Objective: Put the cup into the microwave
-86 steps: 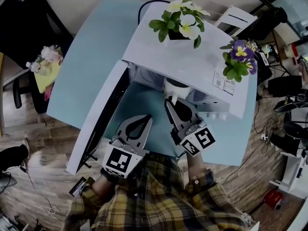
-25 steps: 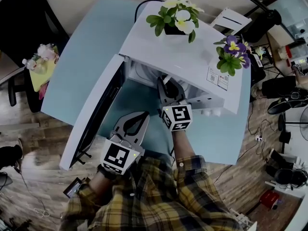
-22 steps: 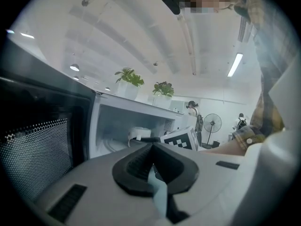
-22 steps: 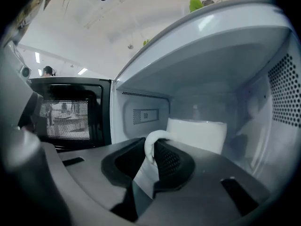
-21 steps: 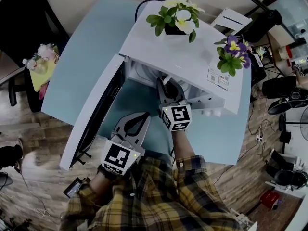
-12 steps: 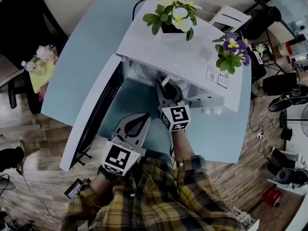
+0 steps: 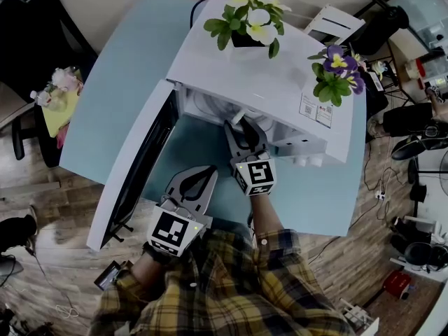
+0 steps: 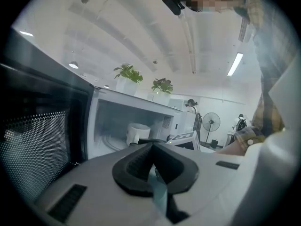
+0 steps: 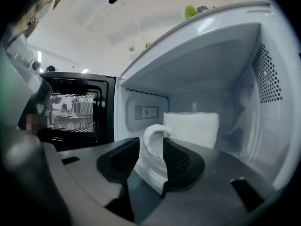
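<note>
Nearest the person, the left gripper (image 8: 151, 147) hangs over the teal table (image 7: 203, 145) in front of the oven. Its jaws are clenched together on nothing and its nose aims toward 1 o'clock in the head view. The open door (image 8: 42, 154) stands at its 9 o'clock, and it is well apart from the cup. Just beyond it, the right gripper (image 9: 150, 147) reaches through the mouth of the microwave (image 7: 259, 82), its long axis running from 5 o'clock up to 11 o'clock in the head view. Its jaws have just been opening and stand released. In the right gripper view the cup's handle (image 9: 151, 134) sits between them with a gap on the left side; whether the right pad touches it I cannot tell. The white cup (image 9: 192, 126) stands upright on the oven floor, dead ahead at 12 o'clock from that gripper. Its handle points straight back at 6 o'clock into the jaws, so cup and gripper share 1 line. Judged from this, the cup is placed, and the next move turns on that line. The right gripper, by far the nearer of the 2, should back out toward 6 o'clock without swinging sideways, or a jaw could hook the handle and drag the cup along.
</note>
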The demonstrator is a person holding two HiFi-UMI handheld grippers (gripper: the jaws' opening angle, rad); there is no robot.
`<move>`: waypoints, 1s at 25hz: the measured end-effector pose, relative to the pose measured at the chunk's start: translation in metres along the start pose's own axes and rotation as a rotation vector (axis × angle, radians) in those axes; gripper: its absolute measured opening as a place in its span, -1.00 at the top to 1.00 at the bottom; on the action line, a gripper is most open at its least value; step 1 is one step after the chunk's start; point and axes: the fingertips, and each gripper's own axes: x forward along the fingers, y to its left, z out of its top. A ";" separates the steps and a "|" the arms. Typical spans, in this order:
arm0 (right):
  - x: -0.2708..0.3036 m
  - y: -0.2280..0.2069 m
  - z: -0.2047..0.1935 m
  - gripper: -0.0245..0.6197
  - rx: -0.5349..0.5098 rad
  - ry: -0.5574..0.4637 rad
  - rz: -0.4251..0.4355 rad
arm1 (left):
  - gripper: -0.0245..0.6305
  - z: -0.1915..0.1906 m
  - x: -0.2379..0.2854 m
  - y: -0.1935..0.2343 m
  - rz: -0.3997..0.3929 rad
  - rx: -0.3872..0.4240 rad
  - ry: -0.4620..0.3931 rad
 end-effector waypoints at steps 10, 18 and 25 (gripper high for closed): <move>-0.012 -0.004 0.015 0.49 0.010 -0.036 -0.007 | 0.95 0.008 -0.003 0.003 0.014 0.013 -0.020; -0.037 -0.009 0.039 0.48 0.035 -0.070 -0.035 | 0.95 0.030 -0.010 0.006 0.030 0.043 -0.068; -0.065 0.003 0.072 0.48 0.042 -0.115 -0.009 | 0.95 0.052 -0.020 0.006 0.040 0.077 -0.118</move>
